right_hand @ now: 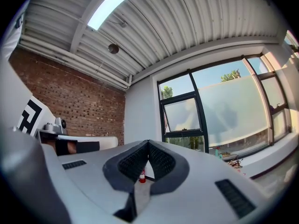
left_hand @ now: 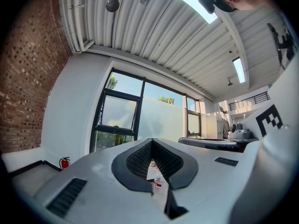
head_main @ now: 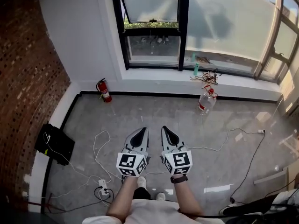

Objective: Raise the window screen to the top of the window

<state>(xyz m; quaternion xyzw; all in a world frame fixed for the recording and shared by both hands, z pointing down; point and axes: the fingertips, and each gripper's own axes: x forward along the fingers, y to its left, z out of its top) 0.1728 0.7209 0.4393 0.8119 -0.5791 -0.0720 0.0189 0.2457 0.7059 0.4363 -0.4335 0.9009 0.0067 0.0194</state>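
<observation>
The black-framed window (head_main: 153, 27) is set in the far wall above a white sill. Its narrow left part has a sash tilted open on top (head_main: 149, 3) and a lower pane (head_main: 153, 49) beneath. I cannot pick out the screen at this distance. My left gripper (head_main: 144, 130) and right gripper (head_main: 164, 129) are held side by side over the floor, well short of the window and pointing toward it. Both are shut with nothing in them. The window shows ahead in the left gripper view (left_hand: 117, 120), beyond the left gripper (left_hand: 152, 141), and in the right gripper view (right_hand: 184, 118), beyond the right gripper (right_hand: 148, 143).
A red fire extinguisher (head_main: 103, 90) stands by the wall at left, a large water bottle (head_main: 207, 101) below the sill at right. Tangled wires (head_main: 205, 77) and a teal bottle (head_main: 196, 69) lie on the sill. A black bag (head_main: 55, 143), a power strip (head_main: 103, 188) and cables are on the floor.
</observation>
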